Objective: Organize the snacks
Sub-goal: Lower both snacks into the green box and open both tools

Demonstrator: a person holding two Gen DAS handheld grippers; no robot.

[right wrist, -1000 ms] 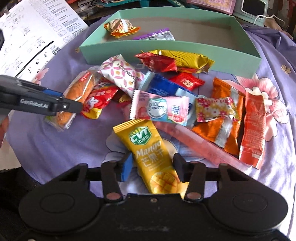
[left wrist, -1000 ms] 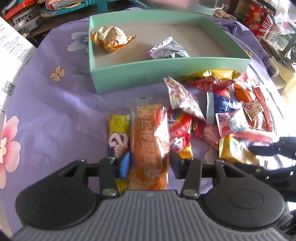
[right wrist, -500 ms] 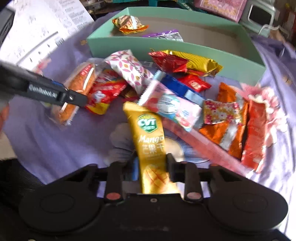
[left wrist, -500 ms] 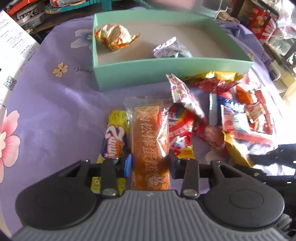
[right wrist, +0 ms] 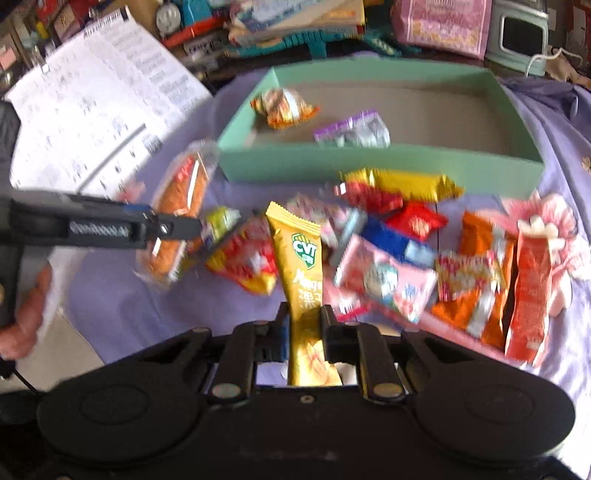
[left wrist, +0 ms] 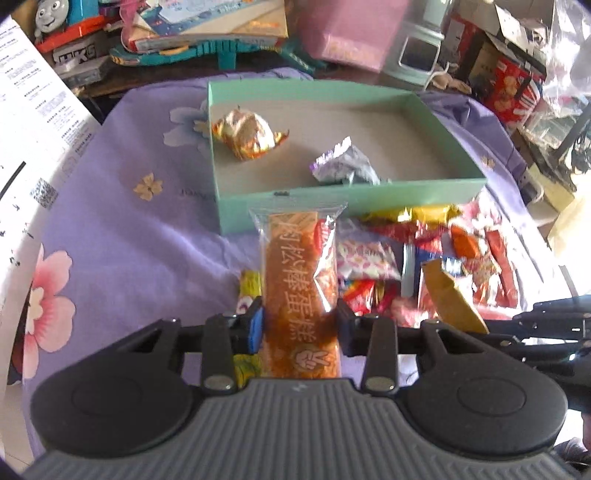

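My left gripper (left wrist: 298,326) is shut on an orange cake-bar packet (left wrist: 301,291) and holds it lifted in front of the green box (left wrist: 347,205). My right gripper (right wrist: 303,334) is shut on a yellow CVT mango packet (right wrist: 301,266), raised above the snack pile (right wrist: 406,236). The box holds an orange-gold wrapper (left wrist: 245,134) and a silver-purple wrapper (left wrist: 343,168). In the right wrist view the left gripper (right wrist: 162,229) and its orange packet (right wrist: 181,210) show at the left.
A purple flowered cloth (left wrist: 122,236) covers the table. White printed sheets (left wrist: 33,122) lie at the left. Toys, boxes and a pink bag (left wrist: 351,33) crowd the back edge. A yellow packet (left wrist: 249,284) lies under the left gripper.
Both grippers have closed on their packets and lifted them off the cloth. The left has risen toward the box; the right has raised the mango packet upright.
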